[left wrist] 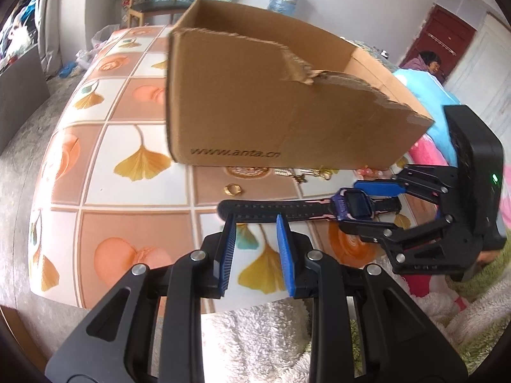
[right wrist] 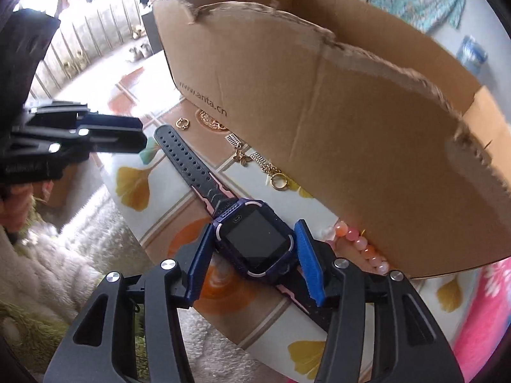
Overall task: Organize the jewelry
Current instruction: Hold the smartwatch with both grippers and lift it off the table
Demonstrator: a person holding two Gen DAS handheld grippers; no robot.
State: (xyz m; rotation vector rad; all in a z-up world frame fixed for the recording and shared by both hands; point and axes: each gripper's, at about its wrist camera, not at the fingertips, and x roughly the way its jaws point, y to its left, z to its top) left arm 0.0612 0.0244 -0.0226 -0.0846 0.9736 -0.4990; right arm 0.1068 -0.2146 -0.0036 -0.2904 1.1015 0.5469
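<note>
A purple smartwatch (right wrist: 254,239) with a black strap lies flat on the patterned table, in front of a torn cardboard box (right wrist: 335,121). My right gripper (right wrist: 254,249) has its blue fingers on both sides of the watch face, which fills the gap between them. In the left wrist view the watch (left wrist: 351,206) sits between the right gripper's fingers (left wrist: 378,188). My left gripper (left wrist: 257,223) is open, its fingertips just short of the strap's free end. Gold rings (right wrist: 278,181), gold charms (right wrist: 241,156) and a pink bead bracelet (right wrist: 361,242) lie along the box's base.
The table (left wrist: 105,146) carries a tile pattern with ginkgo leaves. A white fluffy cover (left wrist: 262,335) lies below the table edge. A person (left wrist: 428,62) sits far right; a chair (left wrist: 153,3) stands behind the table.
</note>
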